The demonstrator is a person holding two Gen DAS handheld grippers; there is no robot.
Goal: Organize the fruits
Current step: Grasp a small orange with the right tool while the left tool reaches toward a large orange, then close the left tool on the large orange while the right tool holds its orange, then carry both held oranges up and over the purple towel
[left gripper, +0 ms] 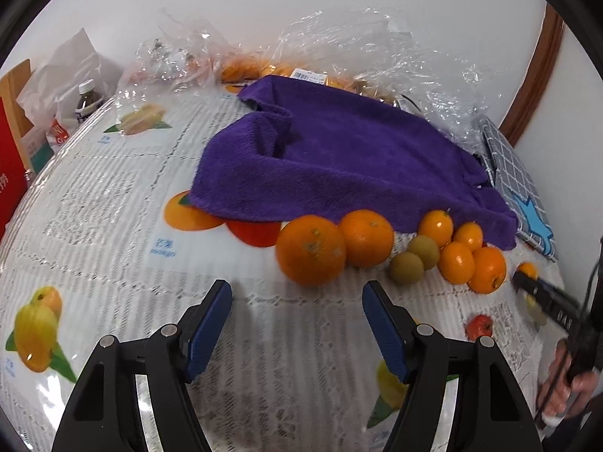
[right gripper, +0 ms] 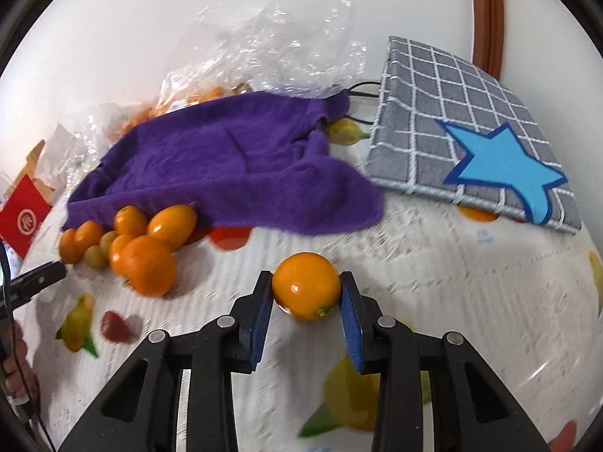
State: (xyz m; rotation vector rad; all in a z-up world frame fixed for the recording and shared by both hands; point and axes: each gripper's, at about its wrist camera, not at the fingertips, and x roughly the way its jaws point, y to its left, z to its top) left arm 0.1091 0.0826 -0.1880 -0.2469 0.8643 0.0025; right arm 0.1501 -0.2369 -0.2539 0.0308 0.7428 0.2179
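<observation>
My right gripper [right gripper: 306,293] pinching a glossy round orange [right gripper: 306,286] over the lace-textured tablecloth [right gripper: 433,301], my left gripper [left gripper: 297,301] spread wide and empty, fuzzy purple towel [left gripper: 339,158] behind the fruit pile [left gripper: 377,248], checked grey pad [right gripper: 471,120] full only in right view, bottle [left gripper: 87,100] only in left.
</observation>
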